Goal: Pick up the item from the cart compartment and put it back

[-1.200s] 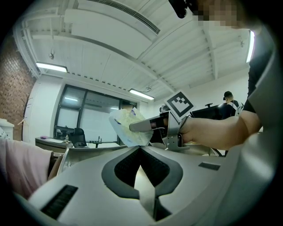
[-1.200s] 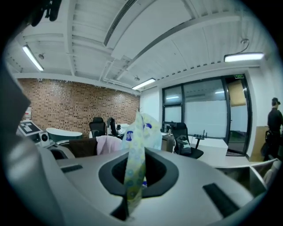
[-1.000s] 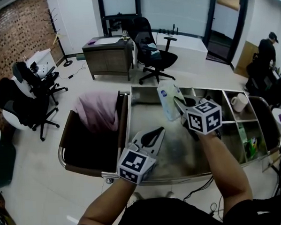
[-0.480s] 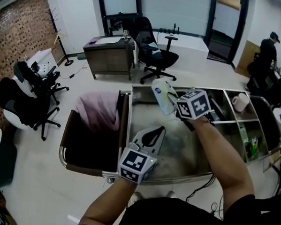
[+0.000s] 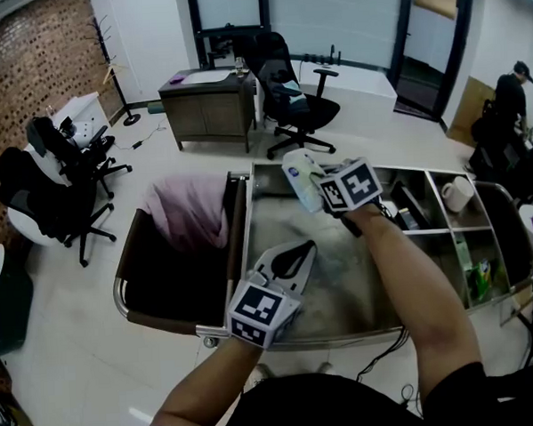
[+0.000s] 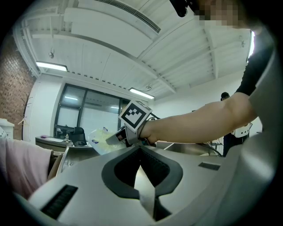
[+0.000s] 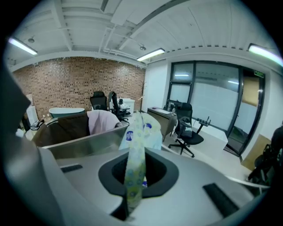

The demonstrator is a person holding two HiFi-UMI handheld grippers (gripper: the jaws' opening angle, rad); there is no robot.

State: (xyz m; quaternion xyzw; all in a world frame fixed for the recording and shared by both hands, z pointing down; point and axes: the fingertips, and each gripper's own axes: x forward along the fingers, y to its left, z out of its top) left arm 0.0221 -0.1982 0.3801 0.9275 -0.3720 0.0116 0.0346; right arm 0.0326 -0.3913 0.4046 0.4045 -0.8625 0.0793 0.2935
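A pale plastic packet (image 5: 300, 177) with blue print hangs in the air over the far left corner of the metal cart (image 5: 344, 335). My right gripper (image 5: 323, 191) is shut on its edge. In the right gripper view the packet (image 7: 140, 134) runs as a thin strip straight down between the jaws of the right gripper (image 7: 135, 176). My left gripper (image 5: 291, 253) hovers over the front of the cart's large compartment, shut, with nothing in it. The left gripper (image 6: 140, 150) points towards my right forearm and the packet (image 6: 102, 140).
A pink cloth (image 5: 186, 207) lies in the brown bin at the cart's left. The right compartments hold a white mug (image 5: 453, 193), dark items (image 5: 404, 211) and a green pack (image 5: 476, 277). Office chairs (image 5: 296, 104), a desk (image 5: 209, 99) and a person (image 5: 509, 88) stand beyond.
My right gripper has carried the packet left and towards the cart's far edge, tilting it over. The left gripper has hardly moved.
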